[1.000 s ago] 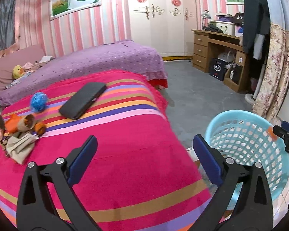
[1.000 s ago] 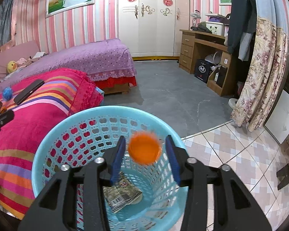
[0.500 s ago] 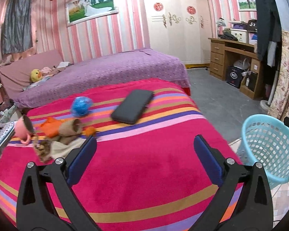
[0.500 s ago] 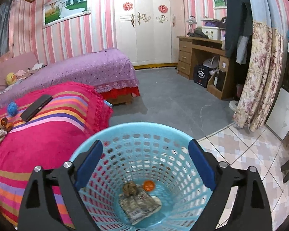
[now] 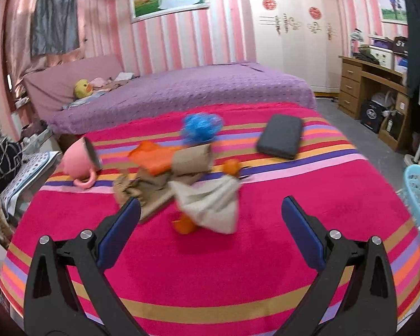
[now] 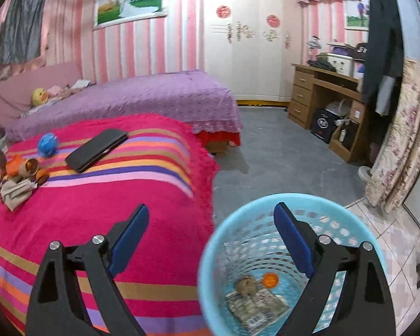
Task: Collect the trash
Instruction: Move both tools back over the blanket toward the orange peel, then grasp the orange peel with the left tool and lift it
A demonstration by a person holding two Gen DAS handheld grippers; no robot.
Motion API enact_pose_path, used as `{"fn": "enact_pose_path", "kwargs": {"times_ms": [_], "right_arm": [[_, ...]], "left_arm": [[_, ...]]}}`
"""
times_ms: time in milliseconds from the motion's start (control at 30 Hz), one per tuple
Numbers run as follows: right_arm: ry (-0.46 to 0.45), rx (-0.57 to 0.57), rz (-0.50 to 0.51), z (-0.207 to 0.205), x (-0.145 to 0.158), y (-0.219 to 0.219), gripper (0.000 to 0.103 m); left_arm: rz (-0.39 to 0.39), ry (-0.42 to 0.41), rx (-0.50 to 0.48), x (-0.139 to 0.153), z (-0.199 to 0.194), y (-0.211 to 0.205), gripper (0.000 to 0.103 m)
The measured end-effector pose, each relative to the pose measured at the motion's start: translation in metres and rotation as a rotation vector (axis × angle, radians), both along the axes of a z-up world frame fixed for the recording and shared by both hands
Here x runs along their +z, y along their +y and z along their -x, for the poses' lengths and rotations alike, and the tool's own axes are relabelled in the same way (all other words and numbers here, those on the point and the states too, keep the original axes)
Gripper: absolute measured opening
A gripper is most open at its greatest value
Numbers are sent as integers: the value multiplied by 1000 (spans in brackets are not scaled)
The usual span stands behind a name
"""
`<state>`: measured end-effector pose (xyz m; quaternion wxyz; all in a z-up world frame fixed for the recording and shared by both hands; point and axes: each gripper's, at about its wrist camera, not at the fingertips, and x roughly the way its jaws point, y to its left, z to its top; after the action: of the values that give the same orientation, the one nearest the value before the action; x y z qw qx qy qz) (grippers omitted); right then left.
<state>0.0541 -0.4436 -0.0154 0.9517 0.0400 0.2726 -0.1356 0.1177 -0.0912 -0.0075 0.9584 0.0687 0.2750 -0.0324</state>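
While the left gripper [image 5: 210, 218] is held spread wide and empty over the trash pile [image 5: 182, 179] on the striped blanket [image 5: 210, 274], the right gripper [image 6: 210, 235] is parted too; orange scrap [image 6: 270, 280] is seen inside the blue basket [image 6: 207, 254].

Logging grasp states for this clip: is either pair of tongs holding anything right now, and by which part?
Nothing is held. The left tongs are open above the striped blanket, and the right tongs are open and empty beside the blue basket.
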Motion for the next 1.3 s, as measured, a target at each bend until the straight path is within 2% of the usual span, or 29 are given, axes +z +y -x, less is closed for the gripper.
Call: {"fn": "enact_pose_path", "kwargs": {"times_ms": [133, 267, 400, 600, 700, 767, 833, 967, 1067, 1133, 1200, 1300], "right_arm": [[20, 39, 6, -15, -5, 23, 89], [30, 67, -6, -25, -9, 38, 89], [57, 88, 11, -36, -16, 54, 89], [74, 103, 20, -45, -19, 66, 89], [84, 106, 18, -49, -21, 71, 89], [87, 111, 20, -51, -21, 74, 89], [89, 116, 26, -54, -21, 79, 89], [93, 130, 36, -56, -21, 87, 89], [94, 141, 42, -57, -20, 92, 89], [94, 147, 42, -56, -19, 93, 89], [93, 150, 40, -55, -19, 94, 89], [90, 155, 36, -54, -17, 96, 89]], "left_arm": [[2, 62, 28, -15, -12, 25, 97], [-18, 75, 51, -22, -15, 49, 97], [5, 135, 54, -31, -24, 67, 97], [42, 253, 13, -46, -38, 68, 97], [40, 276, 0, -50, -46, 61, 95], [48, 279, -19, -50, -50, 57, 90], [56, 287, -42, -50, -55, 50, 77], [76, 305, -78, -51, -66, 38, 67], [85, 306, -106, -51, -68, 34, 56], [83, 301, -134, -51, -66, 30, 37], [68, 299, -148, -50, -63, 26, 22], [40, 282, -142, -48, -58, 26, 18]]}}
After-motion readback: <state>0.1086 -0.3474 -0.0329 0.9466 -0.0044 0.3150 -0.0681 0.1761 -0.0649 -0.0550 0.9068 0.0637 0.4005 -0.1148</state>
